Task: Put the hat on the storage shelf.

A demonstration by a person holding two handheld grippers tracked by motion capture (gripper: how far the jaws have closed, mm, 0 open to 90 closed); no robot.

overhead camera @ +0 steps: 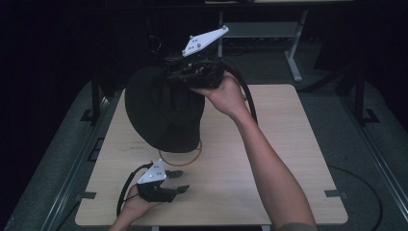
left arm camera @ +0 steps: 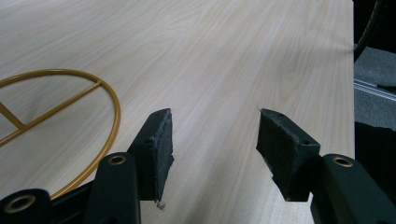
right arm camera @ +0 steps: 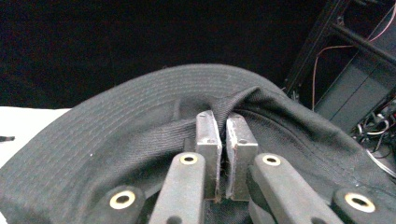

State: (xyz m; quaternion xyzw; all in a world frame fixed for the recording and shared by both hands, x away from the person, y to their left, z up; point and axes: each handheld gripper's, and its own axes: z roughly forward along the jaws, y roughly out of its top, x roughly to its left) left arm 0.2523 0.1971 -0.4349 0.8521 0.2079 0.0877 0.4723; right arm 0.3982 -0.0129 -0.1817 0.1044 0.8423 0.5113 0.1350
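A pale wooden counter (overhead camera: 288, 159) stands on grey floor (overhead camera: 375, 130). A white desk frame (overhead camera: 288, 43) stands beyond it.

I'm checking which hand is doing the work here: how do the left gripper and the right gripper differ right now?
The right gripper is raised above the far side of the table; the left gripper sits low near the front edge. The right gripper's jaws are shut on the black hat, pinching its fabric; the left gripper's jaws stand apart with nothing between them, beside the gold wire ring. Both are black, hand-held and topped by a grey plate.
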